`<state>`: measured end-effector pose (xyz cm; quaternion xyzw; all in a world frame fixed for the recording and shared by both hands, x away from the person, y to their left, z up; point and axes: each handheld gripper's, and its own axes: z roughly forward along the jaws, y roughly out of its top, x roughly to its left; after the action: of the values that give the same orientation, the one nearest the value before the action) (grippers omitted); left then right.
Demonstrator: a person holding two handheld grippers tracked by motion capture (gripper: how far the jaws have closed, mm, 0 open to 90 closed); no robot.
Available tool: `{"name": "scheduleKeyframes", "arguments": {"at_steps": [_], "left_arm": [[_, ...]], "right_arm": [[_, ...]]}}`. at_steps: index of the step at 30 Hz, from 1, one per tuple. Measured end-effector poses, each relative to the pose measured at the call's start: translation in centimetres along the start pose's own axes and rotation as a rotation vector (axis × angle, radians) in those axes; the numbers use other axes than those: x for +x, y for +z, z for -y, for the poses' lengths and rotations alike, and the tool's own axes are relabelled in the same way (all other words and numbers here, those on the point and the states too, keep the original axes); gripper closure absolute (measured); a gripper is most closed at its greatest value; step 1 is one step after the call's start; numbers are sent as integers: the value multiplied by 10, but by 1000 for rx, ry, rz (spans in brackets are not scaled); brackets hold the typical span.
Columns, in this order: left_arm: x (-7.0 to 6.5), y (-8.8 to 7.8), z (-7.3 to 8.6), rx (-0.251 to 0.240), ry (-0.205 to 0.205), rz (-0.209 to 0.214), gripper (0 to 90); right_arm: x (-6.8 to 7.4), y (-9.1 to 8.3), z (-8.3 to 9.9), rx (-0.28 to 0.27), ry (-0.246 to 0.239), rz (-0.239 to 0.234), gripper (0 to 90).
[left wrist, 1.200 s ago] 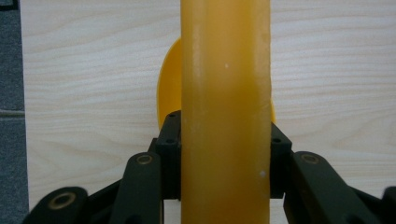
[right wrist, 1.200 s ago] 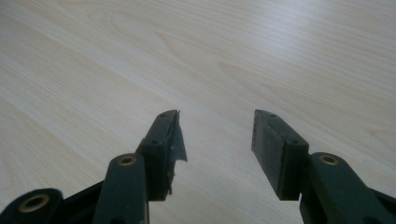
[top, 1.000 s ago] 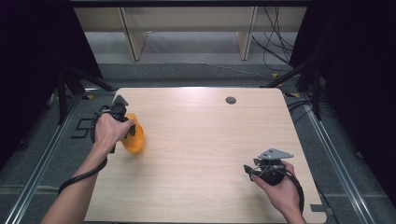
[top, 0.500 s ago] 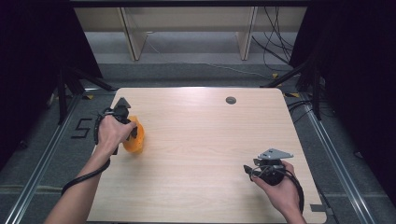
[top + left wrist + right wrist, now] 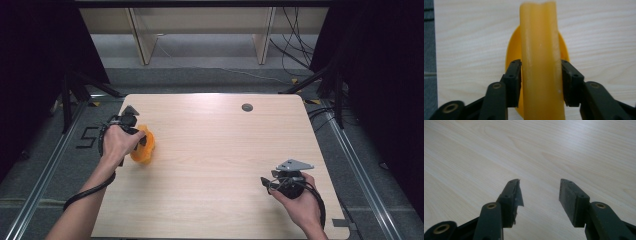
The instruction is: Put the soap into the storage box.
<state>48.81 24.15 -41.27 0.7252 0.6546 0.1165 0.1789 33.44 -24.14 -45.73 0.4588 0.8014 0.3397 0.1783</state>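
Left gripper [image 5: 541, 82] clamps an orange plastic piece [image 5: 540, 50] by its thick edge; it could slip sideways between the jaws. Right gripper [image 5: 540, 200] gapes wide, empty, above the desk [image 5: 549, 150]

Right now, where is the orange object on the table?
In the high view the orange object sits near the table's left edge, under the person's left hand; the left gripper is shut on it, far from the right gripper.

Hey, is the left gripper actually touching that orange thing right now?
Touching. In the left gripper view, both fingers of the left gripper press flat against the sides of the orange object, with no gap.
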Motion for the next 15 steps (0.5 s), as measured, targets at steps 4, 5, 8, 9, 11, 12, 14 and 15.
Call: {"name": "scheduleKeyframes", "arguments": {"at_steps": [4, 5, 8, 9, 11, 12, 14, 15], "left_arm": [[2, -19, 0, -59, 18, 30, 474], [3, -24, 0, -75, 26, 26, 463], [7, -35, 5, -145, 39, 78, 434], [8, -40, 7, -176, 36, 87, 432], [14, -51, 18, -228, 68, 157, 416], [14, -51, 18, -228, 68, 157, 400], [19, -57, 30, -280, 102, 174, 392], [24, -61, 39, -302, 125, 188, 380]], "right_arm": [[0, 0, 0, 0, -1, -2, 510], [0, 0, 0, -1, -3, 0, 510], [1, -1, 0, 1, 17, -2, 508], [1, -1, 0, 2, 18, -2, 507], [1, -1, 0, -1, 19, -1, 506], [-1, -1, 0, -10, -1, 2, 506], [-1, 0, 0, -17, -7, -11, 505], [0, -1, 0, -13, 11, -5, 505]]}}
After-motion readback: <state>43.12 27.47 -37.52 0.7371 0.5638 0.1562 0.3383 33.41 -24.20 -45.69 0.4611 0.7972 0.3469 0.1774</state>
